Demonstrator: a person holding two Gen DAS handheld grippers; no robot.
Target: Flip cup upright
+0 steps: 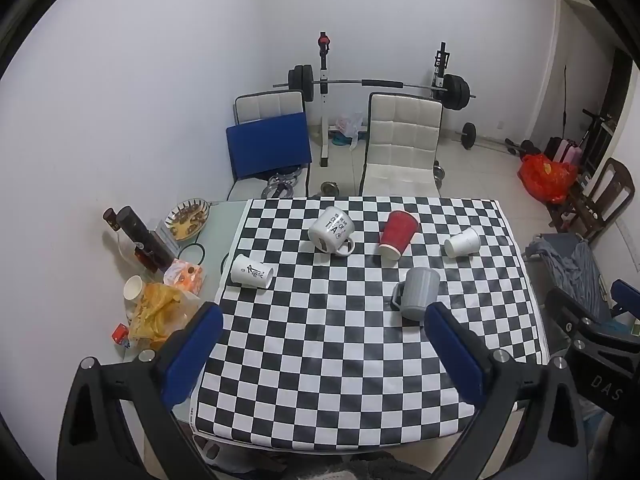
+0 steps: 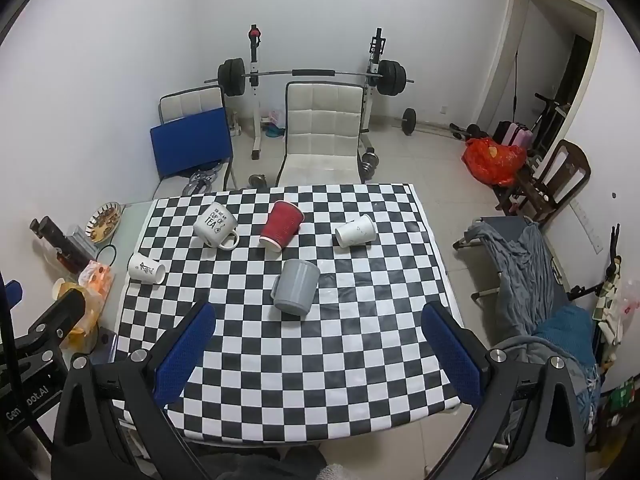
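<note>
I have both the left hand-held gripper (image 1: 323, 322) and the right hand-held gripper (image 2: 318, 320) spread wide and holding nothing above the near part of the checkered counter (image 2: 320, 380). Five cups lie tipped over on it: grey mug (image 2: 296, 287) nearest, red paper cup (image 2: 281, 225), lettered white mug (image 2: 216, 224) and two white paper cups (image 2: 355, 231) beyond.

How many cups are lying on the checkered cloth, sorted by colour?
White: 3 (mug with writing, paper cup on the left, paper cup on the right)
Red: 1 (paper cup)
Grey: 1 (mug)
Total: 5, all tipped on their sides.
</note>
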